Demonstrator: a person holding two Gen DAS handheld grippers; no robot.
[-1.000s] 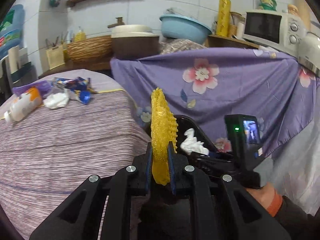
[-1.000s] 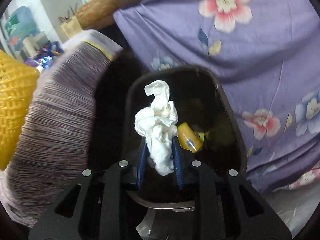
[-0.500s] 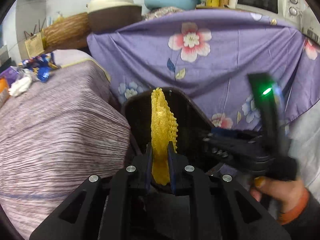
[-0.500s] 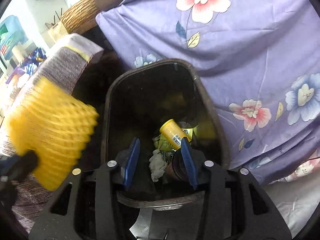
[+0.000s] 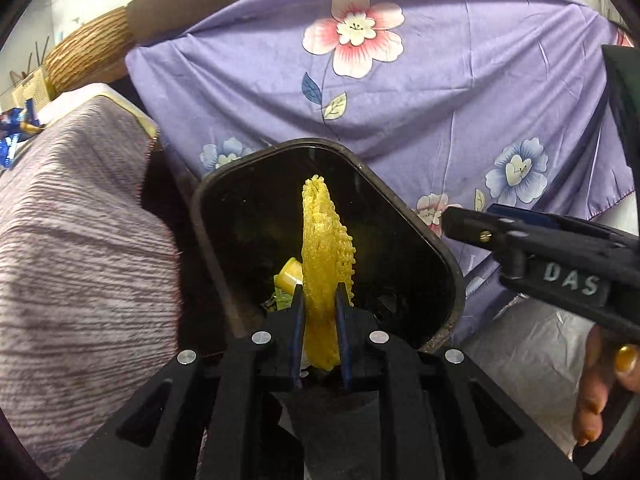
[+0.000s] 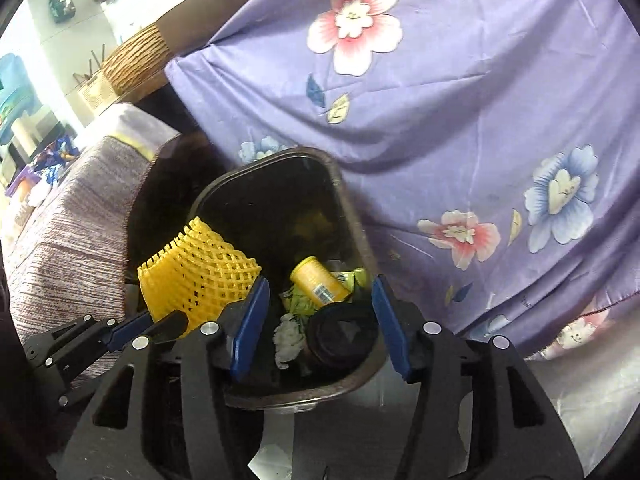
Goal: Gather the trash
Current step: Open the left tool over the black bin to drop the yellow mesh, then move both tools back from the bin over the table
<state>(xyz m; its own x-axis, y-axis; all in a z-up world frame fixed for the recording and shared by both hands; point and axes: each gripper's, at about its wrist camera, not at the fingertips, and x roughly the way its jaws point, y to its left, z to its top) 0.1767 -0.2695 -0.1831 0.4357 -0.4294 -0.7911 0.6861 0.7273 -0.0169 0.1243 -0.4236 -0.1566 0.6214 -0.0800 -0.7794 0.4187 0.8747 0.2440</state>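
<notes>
From the left wrist view, the left tool (image 5: 320, 322) is nearly closed, its two blue pads pinching the lower end of a yellow foam net (image 5: 325, 256). The net stands edge-on between the pads, its long axis running up and away from the tool along the line of the fingers, and its free end hangs over the dark mouth of the black trash bin (image 5: 434, 240). The bin lies directly ahead of and below this tool, so the net appears to be already above the opening; by my reading, letting go is all the next move needs. A yellow bottle (image 5: 290, 280) shows inside the bin just left of the net. The right tool (image 5: 560, 252) comes in from the right edge, beside the bin's right rim, with a hand (image 5: 604, 384) below it. A striped cloth-covered desk (image 5: 80, 240) sits to the left and a purple flowered cloth (image 5: 440, 100) hangs behind. From the right wrist view, the right tool (image 6: 318, 324) has nothing between its jaws, which are opening, and it looks down into the trash bin (image 6: 352, 208). Inside lie the yellow bottle (image 6: 318, 284), a white crumpled tissue (image 6: 289, 338) and a dark round lid or cup (image 6: 344, 334). The yellow foam net (image 6: 198, 268) shows broadside at the bin's left rim, held by the left tool (image 6: 132, 330), which is the one nearer to it.
</notes>
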